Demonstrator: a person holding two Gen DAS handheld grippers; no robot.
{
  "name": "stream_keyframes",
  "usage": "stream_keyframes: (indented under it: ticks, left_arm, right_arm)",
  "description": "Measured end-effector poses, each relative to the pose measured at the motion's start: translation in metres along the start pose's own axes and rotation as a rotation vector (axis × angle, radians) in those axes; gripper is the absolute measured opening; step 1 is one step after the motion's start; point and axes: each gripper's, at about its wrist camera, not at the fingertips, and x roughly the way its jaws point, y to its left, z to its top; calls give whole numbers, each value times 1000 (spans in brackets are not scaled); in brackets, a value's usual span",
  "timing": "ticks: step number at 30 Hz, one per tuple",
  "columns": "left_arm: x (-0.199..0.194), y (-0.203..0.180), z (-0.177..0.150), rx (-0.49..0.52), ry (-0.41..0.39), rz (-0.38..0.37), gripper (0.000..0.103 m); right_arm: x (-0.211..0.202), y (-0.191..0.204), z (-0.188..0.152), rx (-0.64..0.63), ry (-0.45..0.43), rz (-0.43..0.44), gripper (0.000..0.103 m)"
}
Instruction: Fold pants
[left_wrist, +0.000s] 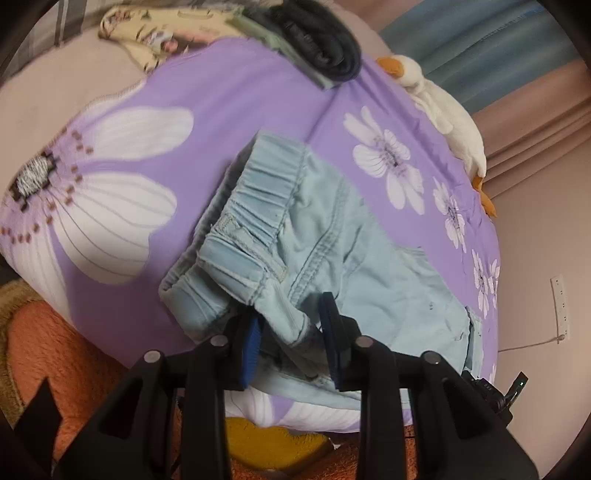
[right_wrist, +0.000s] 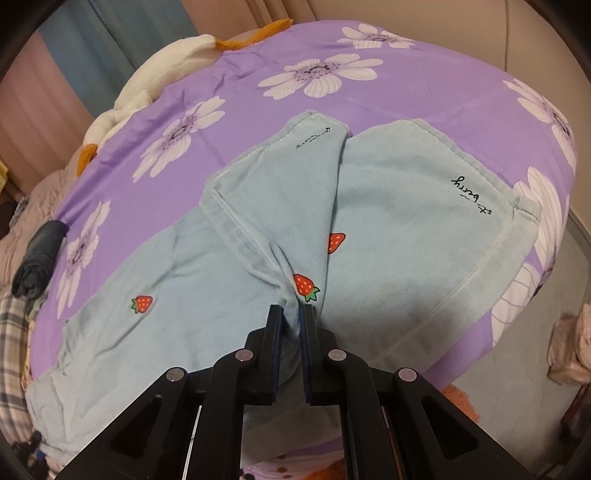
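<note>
Light blue denim pants (left_wrist: 351, 266) with strawberry prints lie on a purple flowered bedsheet (left_wrist: 258, 92). In the left wrist view the elastic waistband is bunched and lifted. My left gripper (left_wrist: 290, 317) is shut on a corner of that waistband, which sits between the blue pads (left_wrist: 249, 350). In the right wrist view the pants (right_wrist: 406, 229) are spread across the sheet (right_wrist: 258, 59), one leg end folded over at the top. My right gripper (right_wrist: 291, 312) is shut on a pinched ridge of the fabric just below a strawberry (right_wrist: 304, 286).
Dark folded clothes (left_wrist: 317, 40) and a floral garment (left_wrist: 155, 33) lie at the far end of the bed. A white goose plush (left_wrist: 443, 114) lies along the bed's edge. An orange fuzzy item (left_wrist: 55, 350) is below the near edge. A dark rolled garment (right_wrist: 40, 258) sits at left.
</note>
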Motion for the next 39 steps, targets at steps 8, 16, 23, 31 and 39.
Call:
stream_keyframes:
  ticks: [8,16,23,31,39]
  left_arm:
    - [17,10,-9,-9,11,31,26]
    - [17,12,-9,6,6,25,26]
    - [16,15,-9,8,6,21,27]
    - [15,16,-10,7,7,17,27]
    - [15,15,-10,7,6,18,27]
  right_arm:
    - [2,1,2,-3,6,-10,6]
    - [3,5,1,-21,0,-41,6]
    - [4,7,1,-22,-2,-50,6]
    - [4,8,1,-22,-6,-50,6]
    - [4,7,1,-17,-5,-44,6]
